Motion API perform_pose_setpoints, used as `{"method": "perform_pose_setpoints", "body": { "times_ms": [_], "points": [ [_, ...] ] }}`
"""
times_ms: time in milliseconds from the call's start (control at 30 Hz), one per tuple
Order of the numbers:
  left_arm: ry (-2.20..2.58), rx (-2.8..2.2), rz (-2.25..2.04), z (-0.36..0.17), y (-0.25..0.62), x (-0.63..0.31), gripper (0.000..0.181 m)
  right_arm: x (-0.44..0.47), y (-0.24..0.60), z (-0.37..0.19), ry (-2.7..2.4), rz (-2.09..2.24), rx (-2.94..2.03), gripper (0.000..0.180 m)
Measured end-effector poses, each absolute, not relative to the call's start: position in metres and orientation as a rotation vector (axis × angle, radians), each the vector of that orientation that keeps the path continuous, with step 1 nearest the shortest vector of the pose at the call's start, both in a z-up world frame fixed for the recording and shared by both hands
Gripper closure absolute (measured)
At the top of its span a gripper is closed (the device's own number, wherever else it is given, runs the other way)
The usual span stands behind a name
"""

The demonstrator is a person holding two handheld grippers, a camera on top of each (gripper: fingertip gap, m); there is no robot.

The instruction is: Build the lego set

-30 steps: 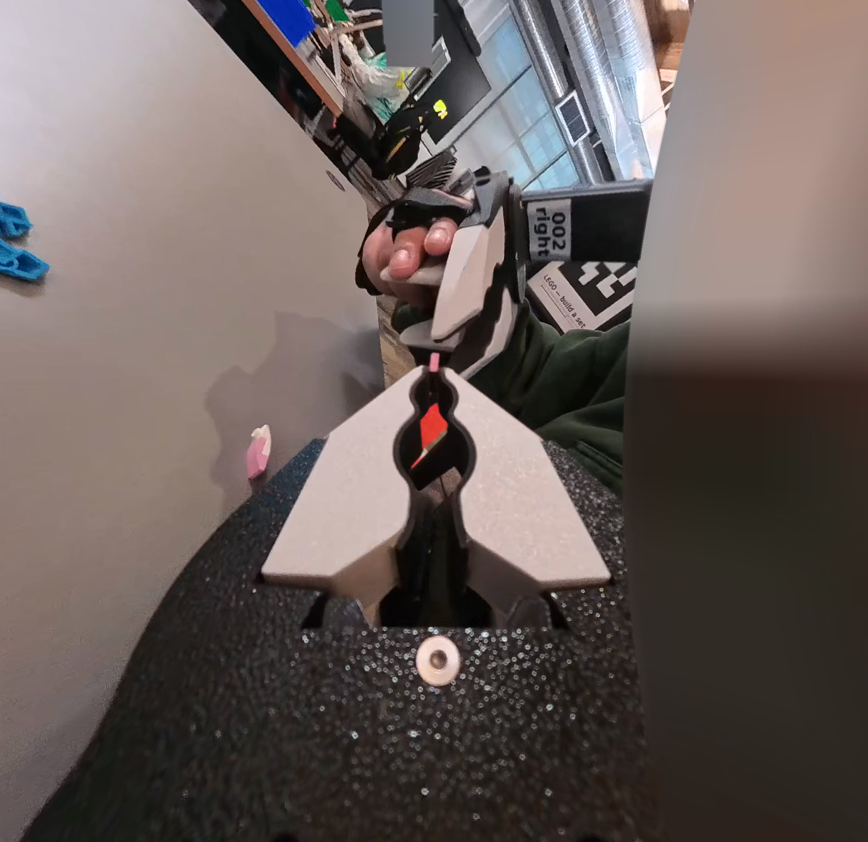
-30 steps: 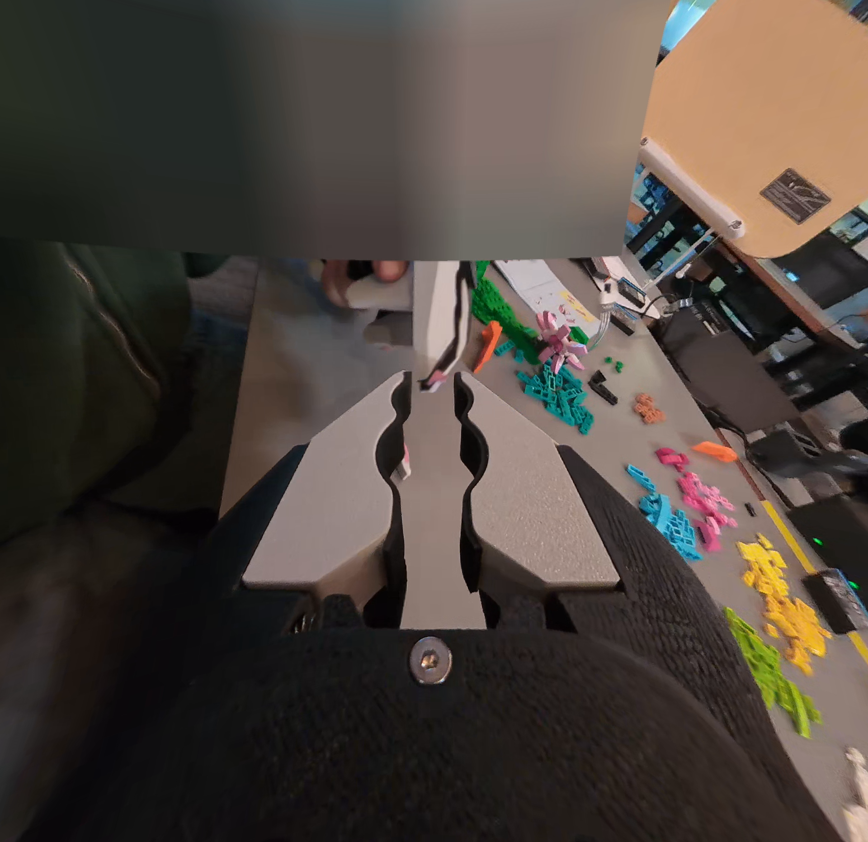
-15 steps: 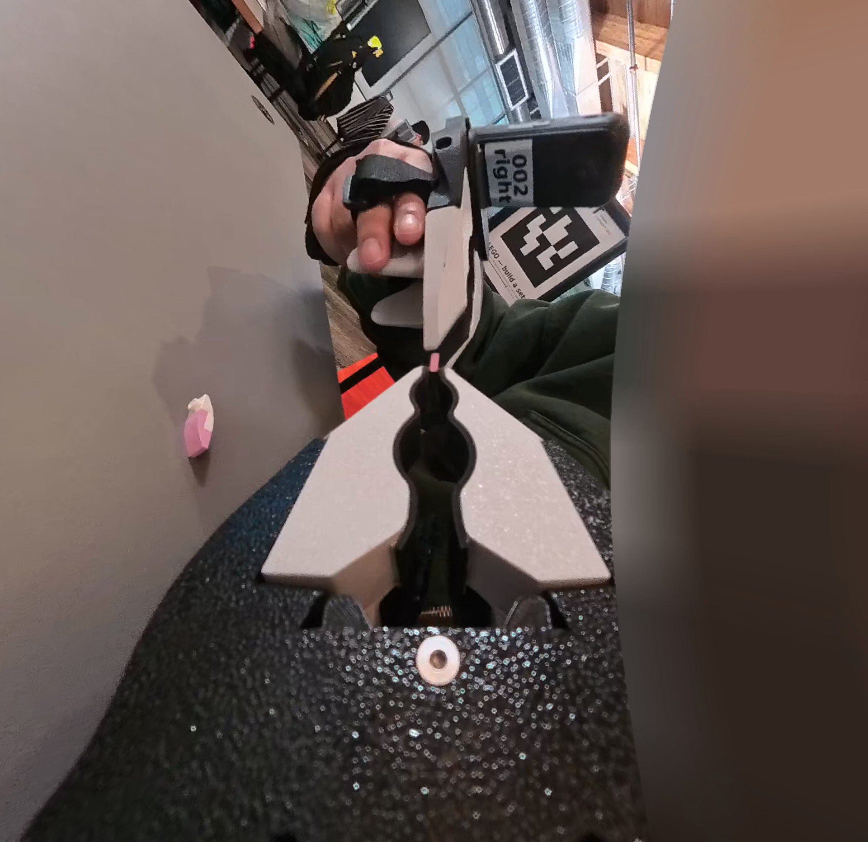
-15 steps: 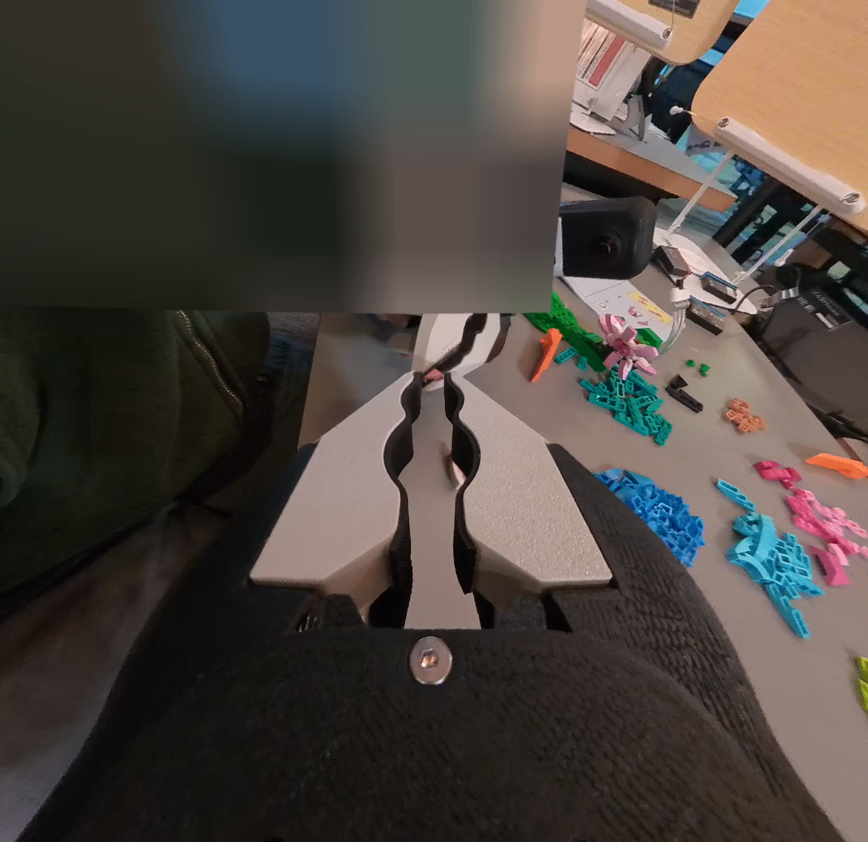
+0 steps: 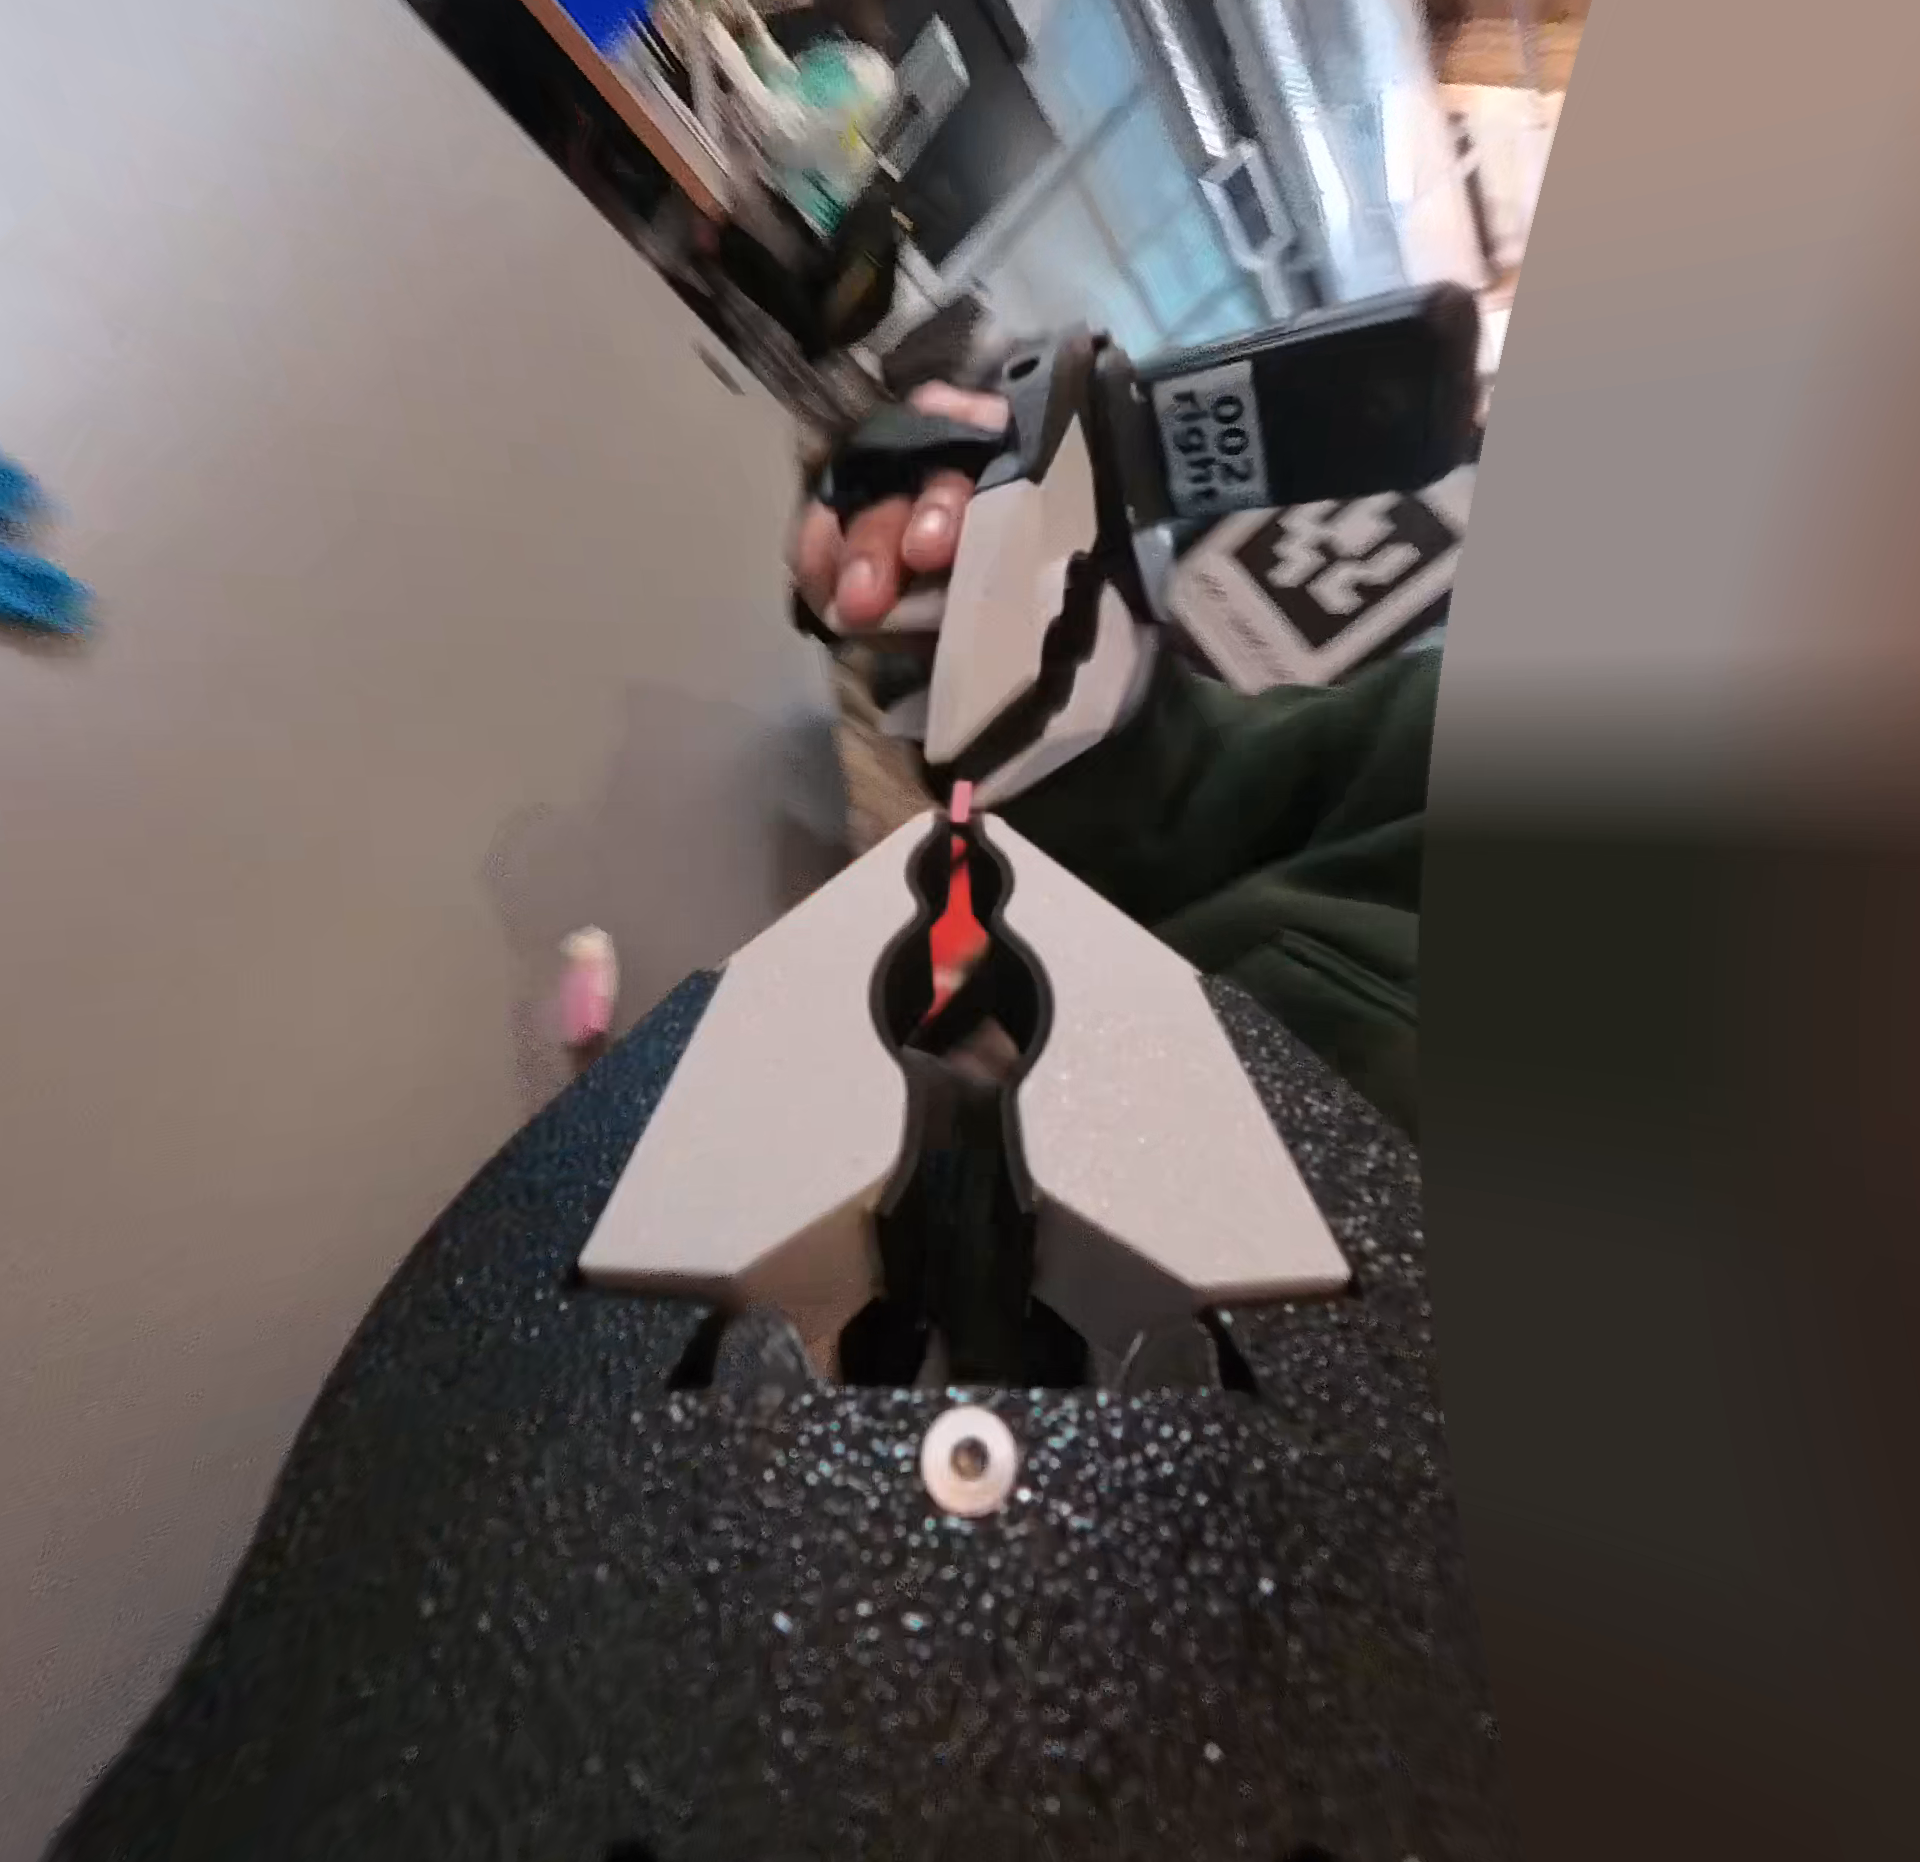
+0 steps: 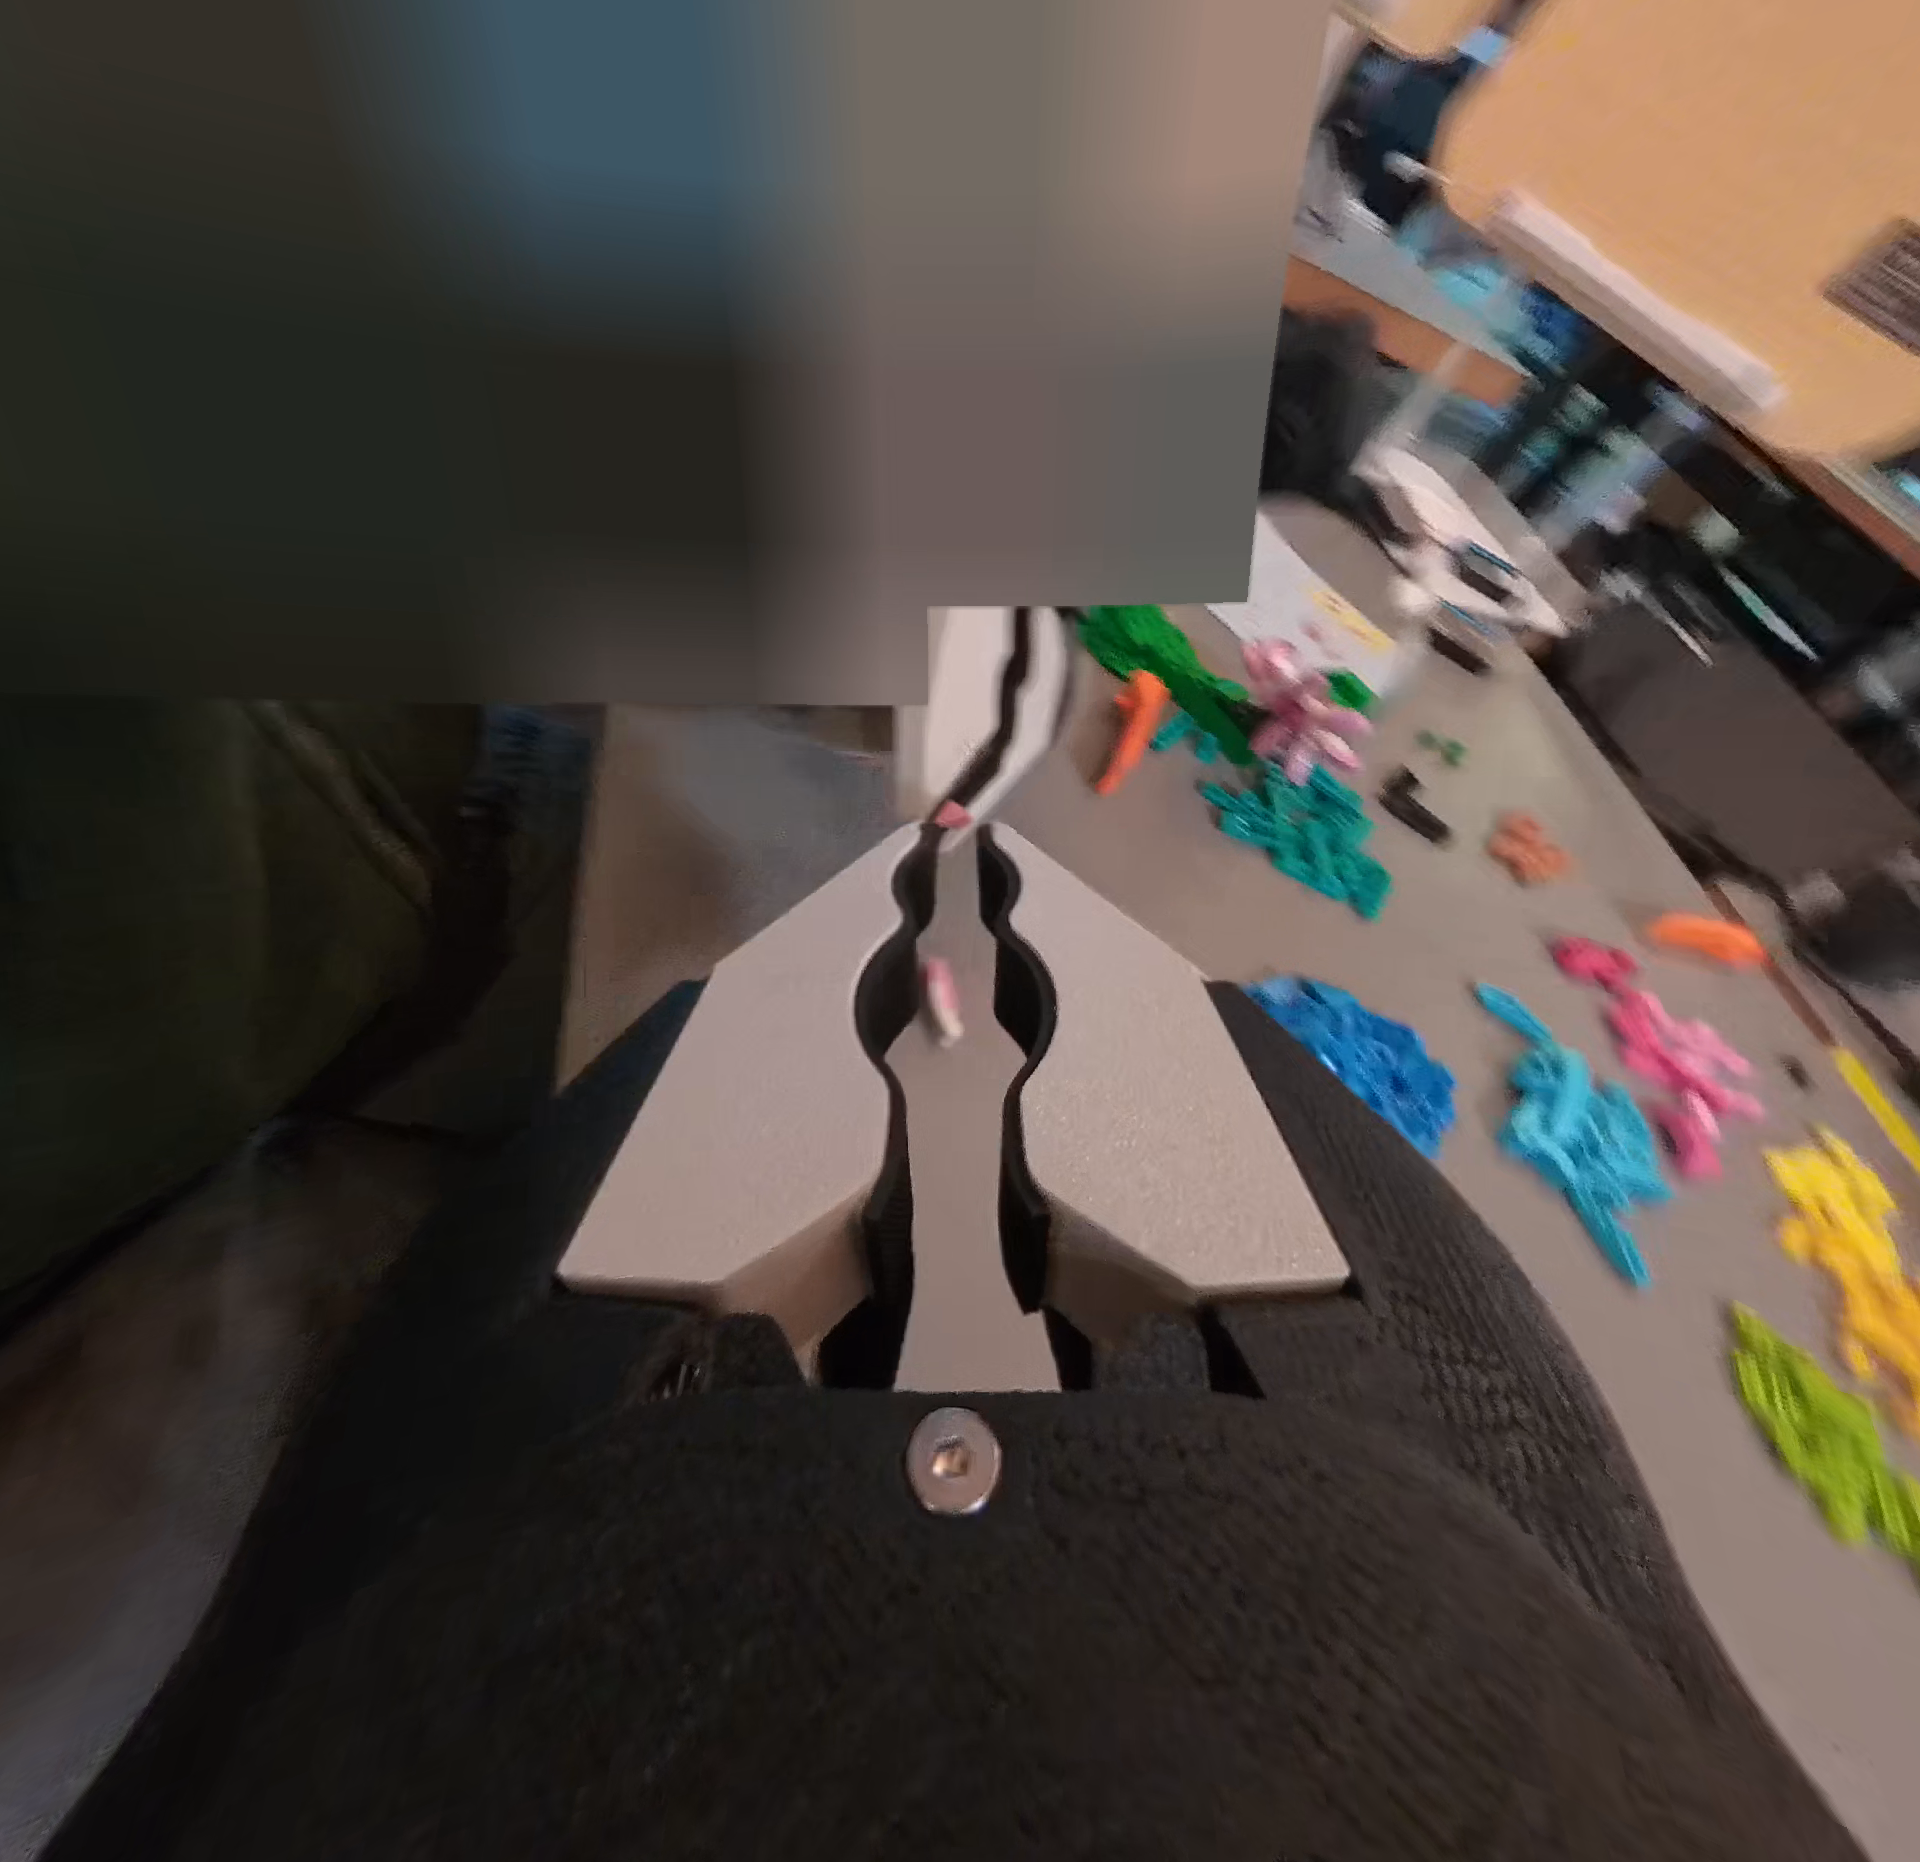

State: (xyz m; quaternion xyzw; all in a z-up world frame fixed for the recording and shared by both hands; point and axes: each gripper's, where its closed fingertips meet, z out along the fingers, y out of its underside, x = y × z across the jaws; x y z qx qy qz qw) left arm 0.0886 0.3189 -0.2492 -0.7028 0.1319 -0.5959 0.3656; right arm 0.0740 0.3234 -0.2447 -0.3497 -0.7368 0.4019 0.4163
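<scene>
Here the left gripper (image 5: 961, 825) pinches a small pink piece (image 5: 960, 800) at its very tips, meeting the right gripper (image 5: 971, 773) tip to tip above the grey table (image 5: 312, 565). Only the right wrist view shows that gripper (image 6: 951, 838) slightly spread, plus sorted brick piles: blue (image 6: 1361, 1054), yellow (image 6: 1860, 1251), teal (image 6: 1304, 836). Another pink piece (image 5: 587, 984) lies near, on the table.

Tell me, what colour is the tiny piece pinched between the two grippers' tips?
Pink. The tiny piece shows best in the left wrist view.
</scene>
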Motion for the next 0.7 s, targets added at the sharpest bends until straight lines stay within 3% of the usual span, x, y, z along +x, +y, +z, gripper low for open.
{"method": "perform_pose_setpoints", "body": {
  "times_ms": [200,700],
  "points": [
    [0.588,-1.746,-0.885,-0.251,0.336,0.073,0.18,0.066,0.334,-0.228,-1.583,1.597,-1.284,0.172],
    [0.613,-1.743,-0.871,-0.255,0.336,0.08,0.18,0.065,0.331,-0.245,-1.675,1.493,-1.29,0.179]
  ]
}}
